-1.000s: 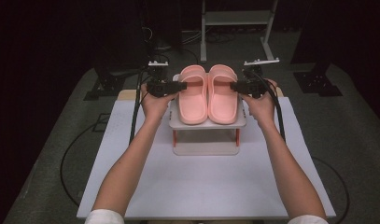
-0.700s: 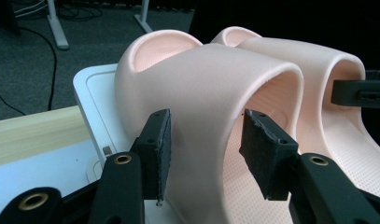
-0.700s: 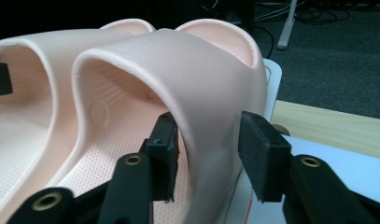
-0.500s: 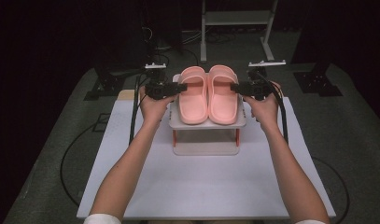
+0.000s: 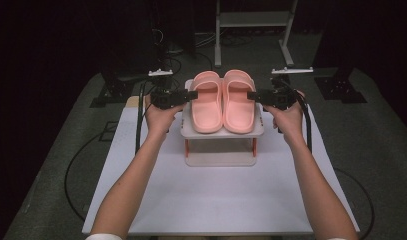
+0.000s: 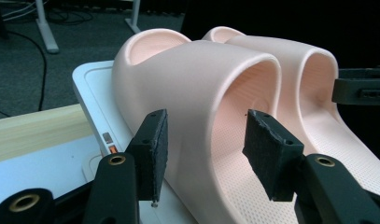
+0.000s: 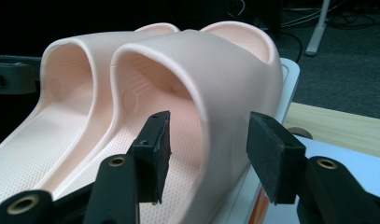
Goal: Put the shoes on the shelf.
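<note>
Two pink slide sandals lie side by side on a small white two-tier rack. The left sandal is approached from its outer side by my left gripper; the open jaws straddle the strap's side wall, one pad outside and one inside. The right sandal is straddled the same way by my right gripper, also open. Neither pair of pads presses the strap.
The rack stands at the far middle of a white tabletop, with a wooden strip along the table's far edge. Beyond it are dark floor, cables and a metal stand. The person's forearms reach in from below.
Both grippers have edged slightly inward toward the sandals; the sandals and rack have not moved.
</note>
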Available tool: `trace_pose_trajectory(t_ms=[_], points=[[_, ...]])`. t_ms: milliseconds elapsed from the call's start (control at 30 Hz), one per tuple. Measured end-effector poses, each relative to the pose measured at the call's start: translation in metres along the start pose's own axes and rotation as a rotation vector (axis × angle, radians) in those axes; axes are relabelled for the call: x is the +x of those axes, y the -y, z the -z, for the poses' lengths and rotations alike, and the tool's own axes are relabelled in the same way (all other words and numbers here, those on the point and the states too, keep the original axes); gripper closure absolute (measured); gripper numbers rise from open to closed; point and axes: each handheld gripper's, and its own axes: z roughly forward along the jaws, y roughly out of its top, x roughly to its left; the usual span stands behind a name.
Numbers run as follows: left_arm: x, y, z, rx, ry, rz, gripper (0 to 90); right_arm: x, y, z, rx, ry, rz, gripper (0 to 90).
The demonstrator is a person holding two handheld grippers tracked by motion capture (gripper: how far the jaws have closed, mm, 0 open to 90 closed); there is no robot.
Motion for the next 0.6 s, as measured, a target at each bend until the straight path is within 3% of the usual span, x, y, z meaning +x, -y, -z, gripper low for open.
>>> trace_pose_trajectory(t_ms=[367,600], points=[[-0.005,0.001,0.009,-0.010,0.031,-0.036,47.8,-0.002,0.006,0.007,-0.002,-0.071,0.001,45.0],[-0.002,0.008,0.013,-0.010,0.053,-0.014,47.4,-0.002,0.008,0.013,-0.009,-0.089,0.010,43.4]])
